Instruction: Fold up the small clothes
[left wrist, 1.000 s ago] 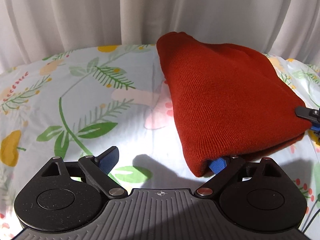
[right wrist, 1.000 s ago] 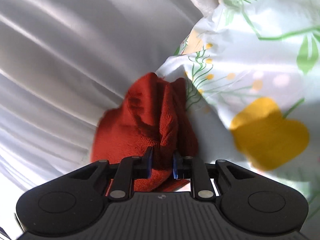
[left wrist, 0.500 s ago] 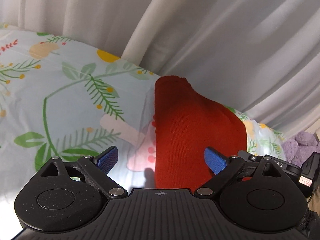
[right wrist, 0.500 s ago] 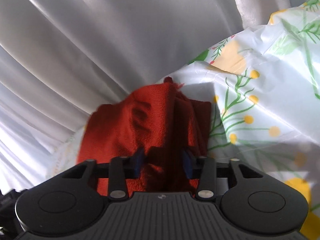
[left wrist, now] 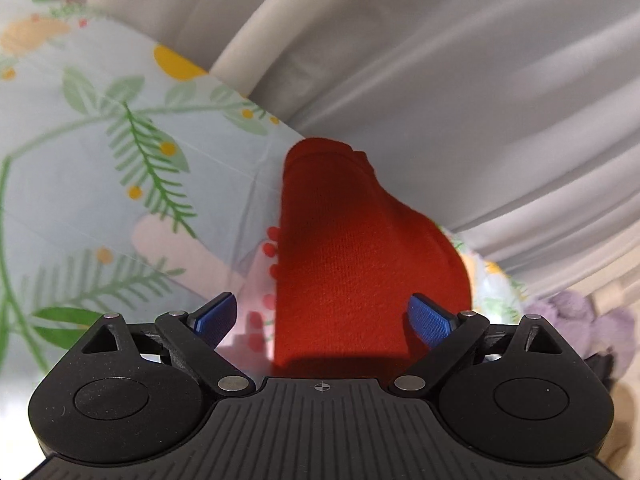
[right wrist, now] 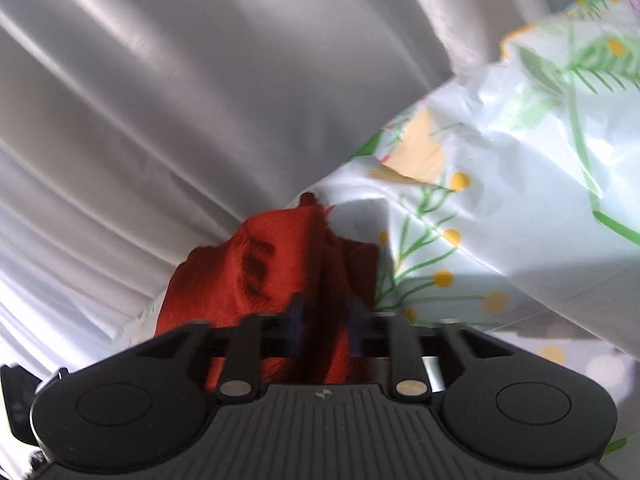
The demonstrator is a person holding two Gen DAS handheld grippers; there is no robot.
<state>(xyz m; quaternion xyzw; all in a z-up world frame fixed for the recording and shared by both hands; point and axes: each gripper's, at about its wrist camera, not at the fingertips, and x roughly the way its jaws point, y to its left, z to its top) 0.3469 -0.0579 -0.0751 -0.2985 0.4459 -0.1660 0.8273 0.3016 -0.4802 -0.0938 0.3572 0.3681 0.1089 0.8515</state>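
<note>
A red knit hat [left wrist: 352,264] lies folded on the floral sheet [left wrist: 120,184], its far end near the white curtain. My left gripper [left wrist: 322,316] is open and raised over the hat's near end, its blue pads [left wrist: 428,318] wide apart and touching nothing. In the right wrist view the hat [right wrist: 264,268] bunches up between the fingers of my right gripper [right wrist: 326,320], whose pads [right wrist: 296,320] stand a little apart around a fold of the knit. That view is blurred.
A white curtain [left wrist: 460,80] hangs behind the bed. A purple plush toy [left wrist: 576,316] sits at the right edge past the hat. The floral sheet [right wrist: 520,200] stretches off to the right in the right wrist view.
My left gripper has let go of the hat's edge, lifted and tilted up toward the curtain. My right gripper's fingers have spread from a tight pinch and it has moved along the hat.
</note>
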